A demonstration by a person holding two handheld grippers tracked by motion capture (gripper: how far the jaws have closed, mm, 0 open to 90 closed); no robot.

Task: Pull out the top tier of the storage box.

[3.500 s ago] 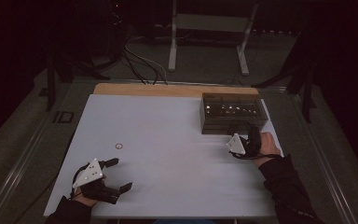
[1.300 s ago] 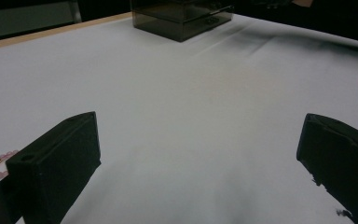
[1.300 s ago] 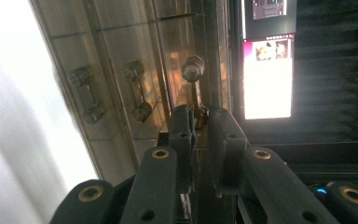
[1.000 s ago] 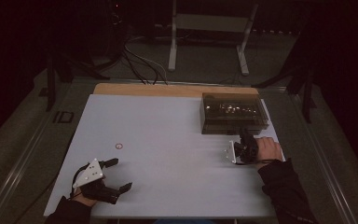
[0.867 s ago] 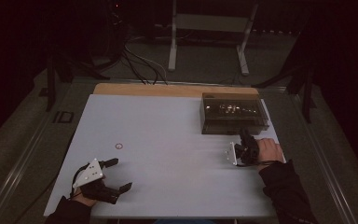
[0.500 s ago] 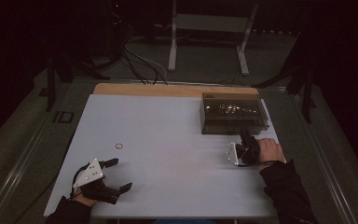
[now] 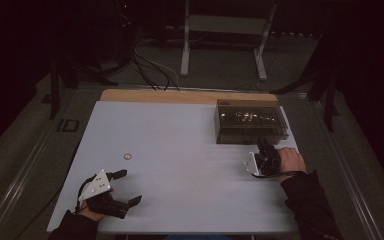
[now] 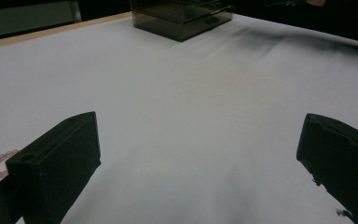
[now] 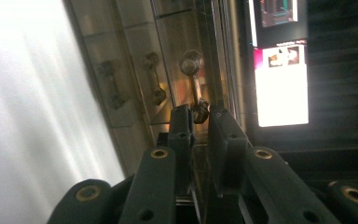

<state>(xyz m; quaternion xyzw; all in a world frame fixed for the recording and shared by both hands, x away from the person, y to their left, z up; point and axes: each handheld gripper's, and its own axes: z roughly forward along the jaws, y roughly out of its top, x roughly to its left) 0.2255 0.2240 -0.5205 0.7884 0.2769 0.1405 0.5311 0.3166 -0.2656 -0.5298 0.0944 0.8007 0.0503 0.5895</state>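
smoked drawer box sits upper right of the high view, drawers apparently all shut. right gripper has its jaws narrowed on one small drawer handle, upper centre of the right gripper view; whether they actually pinch it i cannot tell. pink bead bracelet lies loose, left of centre on the white table. left gripper rests lower left, jaws wide, empty. judgement: early stage; drawer unopened, bracelet not stowed.

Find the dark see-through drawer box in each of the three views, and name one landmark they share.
High view: drawer box at the table's far right.
Left gripper view: top centre, far off.
Right gripper view: close up, upper middle, right gripper at its handle.
Shared landmark: white tabletop.
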